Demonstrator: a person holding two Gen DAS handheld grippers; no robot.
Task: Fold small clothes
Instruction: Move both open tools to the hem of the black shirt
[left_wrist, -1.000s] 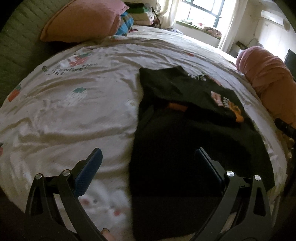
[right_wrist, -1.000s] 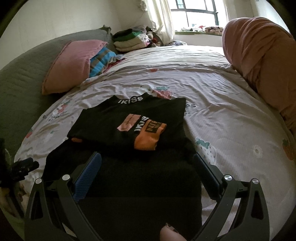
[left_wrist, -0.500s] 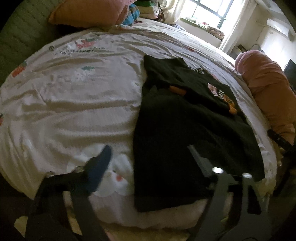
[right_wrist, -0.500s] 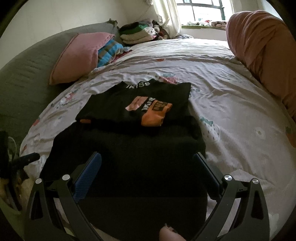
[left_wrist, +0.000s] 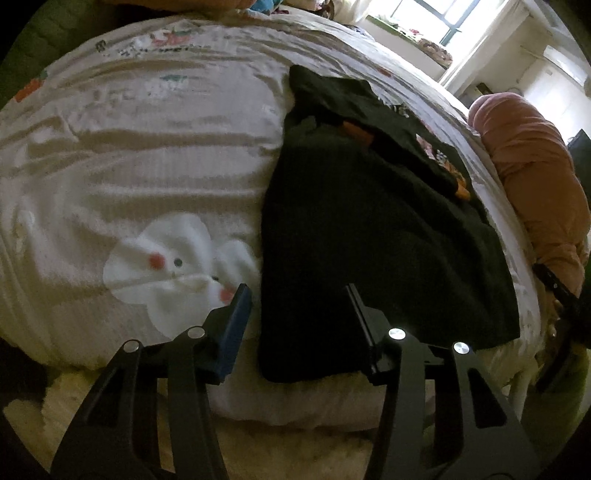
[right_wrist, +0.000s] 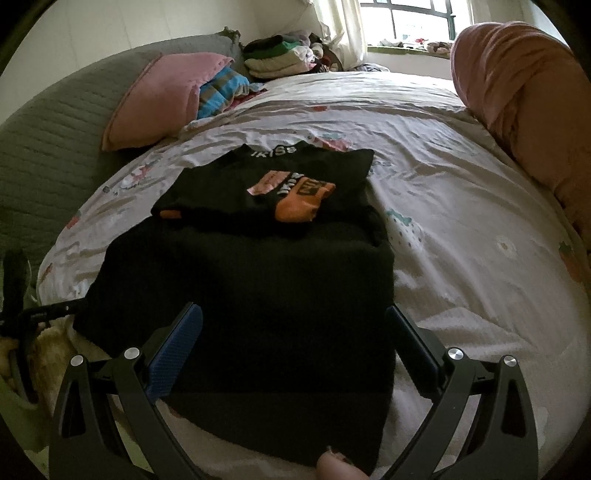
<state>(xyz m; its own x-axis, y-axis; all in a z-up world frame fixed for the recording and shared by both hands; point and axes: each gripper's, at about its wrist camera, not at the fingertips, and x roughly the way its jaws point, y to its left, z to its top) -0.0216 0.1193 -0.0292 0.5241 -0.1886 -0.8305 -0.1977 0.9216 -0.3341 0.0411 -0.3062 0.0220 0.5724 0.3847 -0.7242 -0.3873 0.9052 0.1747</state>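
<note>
A black garment (left_wrist: 369, 229) lies flat on the bed, its far part folded back to show an orange and pink print (right_wrist: 291, 195). My left gripper (left_wrist: 295, 295) hovers over the garment's near left corner at the bed's edge. Its jaws are closing with the black hem between them, and the pads stand apart from the cloth. My right gripper (right_wrist: 291, 310) is open wide above the near right part of the garment (right_wrist: 258, 295), with black cloth below the gap.
The white printed sheet (left_wrist: 147, 166) covers the bed. A pink pillow (right_wrist: 166, 96) and a stack of folded clothes (right_wrist: 280, 55) sit at the far left, and a pink rolled blanket (right_wrist: 524, 92) lies along the right. A fingertip (right_wrist: 336, 465) shows at the bottom.
Both grippers have drawn back toward the bed's near edge and sunk. The left jaws have narrowed from wide open. The garment's near hem and the bed's edge have come into view.
</note>
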